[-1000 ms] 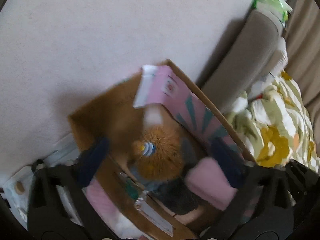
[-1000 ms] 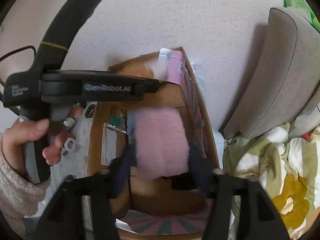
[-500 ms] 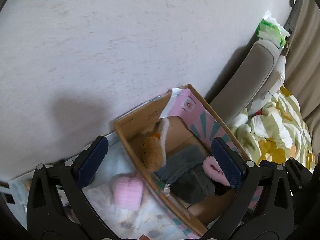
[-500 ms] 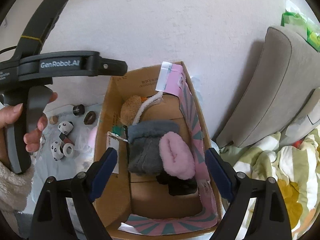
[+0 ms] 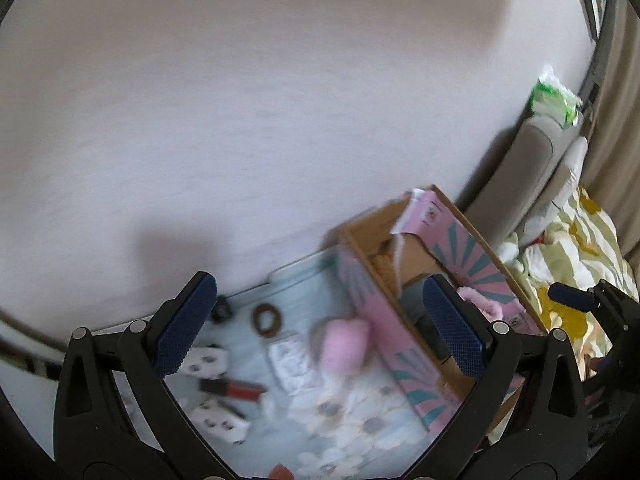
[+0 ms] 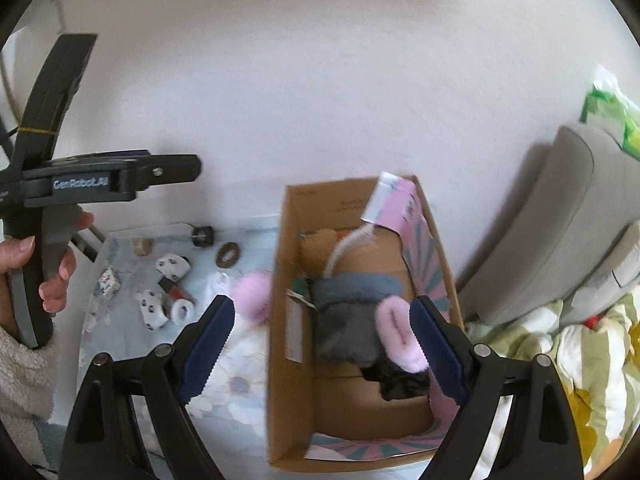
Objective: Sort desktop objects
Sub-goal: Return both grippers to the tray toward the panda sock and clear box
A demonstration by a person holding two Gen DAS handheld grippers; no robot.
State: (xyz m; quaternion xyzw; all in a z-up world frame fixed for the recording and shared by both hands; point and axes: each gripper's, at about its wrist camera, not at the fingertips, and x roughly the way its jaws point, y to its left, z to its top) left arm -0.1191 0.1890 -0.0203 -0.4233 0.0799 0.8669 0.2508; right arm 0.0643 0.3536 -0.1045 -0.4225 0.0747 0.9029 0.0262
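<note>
A cardboard box (image 6: pixel 280 320) with pink striped flaps holds a brown plush, a grey fluffy item (image 6: pixel 348 316), a pink fluffy item (image 6: pixel 396 332) and something black. It also shows in the left wrist view (image 5: pixel 376 316). A second pink fluffy item (image 5: pixel 344 344) lies on the mat left of the box (image 6: pixel 252 296). My left gripper (image 5: pixel 320 332) is open and empty above the mat. My right gripper (image 6: pixel 324 348) is open and empty above the box.
On the light floral mat (image 6: pixel 120 264) lie a brown ring (image 6: pixel 227 255), white spotted items (image 6: pixel 172 266), a red-black stick (image 5: pixel 236 390), a small dark roll (image 6: pixel 202 235) and a white ring. A grey cushion (image 6: pixel 560 220) and a floral blanket (image 6: pixel 580 380) lie right of the box.
Both grippers opened and pulled back from the box. The pink fluffy item left the right gripper and lies in the box. My left gripper swung left over the mat.
</note>
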